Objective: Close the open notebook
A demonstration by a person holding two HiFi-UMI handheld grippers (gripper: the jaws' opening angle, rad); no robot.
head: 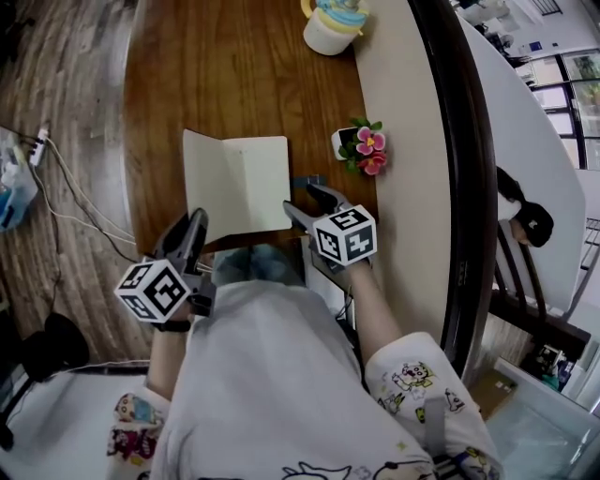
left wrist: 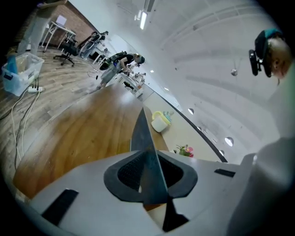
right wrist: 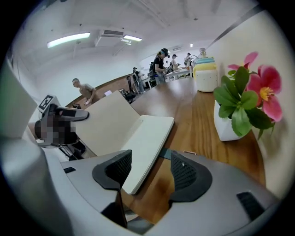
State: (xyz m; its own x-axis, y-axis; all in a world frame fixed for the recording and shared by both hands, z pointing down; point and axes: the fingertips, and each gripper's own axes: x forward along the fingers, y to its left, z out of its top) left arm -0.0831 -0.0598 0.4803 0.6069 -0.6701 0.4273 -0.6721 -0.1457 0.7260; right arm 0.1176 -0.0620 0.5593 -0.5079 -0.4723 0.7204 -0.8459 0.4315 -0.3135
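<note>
An open notebook (head: 246, 183) with cream pages lies on the wooden table (head: 234, 75). Its left leaf is raised off the table, and my left gripper (head: 194, 230) is shut on that leaf's near corner. In the left gripper view the leaf (left wrist: 144, 143) stands edge-on, a thin dark sheet between the pads of the left gripper (left wrist: 148, 177). My right gripper (head: 305, 202) is open at the notebook's near right corner. In the right gripper view the flat right page (right wrist: 145, 138) reaches in between the spread jaws of the right gripper (right wrist: 150, 170) without touching the pads.
A small white pot with pink flowers (head: 361, 148) stands just right of the notebook, close to the right gripper. A cream mug with a pastel lid (head: 333, 26) sits at the far end. The table's near edge is under my hands. Cables (head: 75, 197) run across the floor on the left.
</note>
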